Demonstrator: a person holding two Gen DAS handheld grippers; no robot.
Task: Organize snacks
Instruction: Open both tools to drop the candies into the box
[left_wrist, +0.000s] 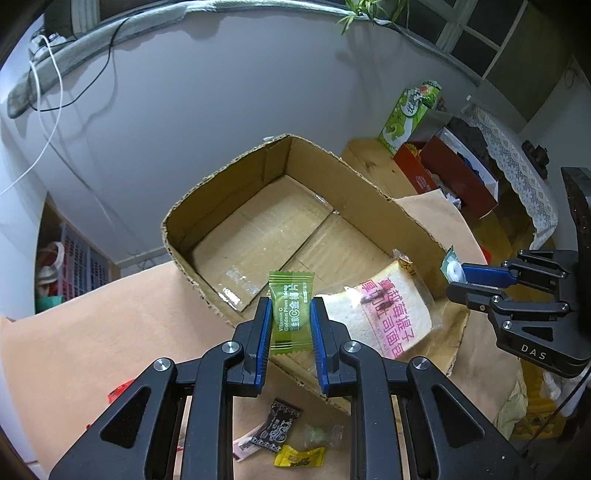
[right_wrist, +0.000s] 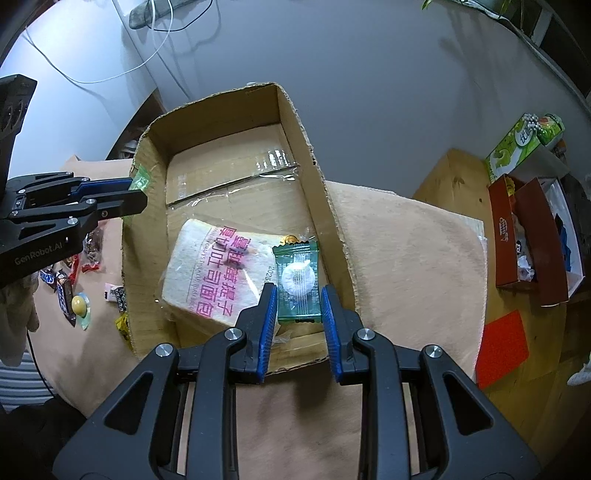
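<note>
Candies pinched in both grippers — lime sachet in my left gripper, teal mint in my right gripper — I'd centre each above the cardboard box, near the bread, before unclamping.

Left gripper, right gripper — both clamped.
</note>
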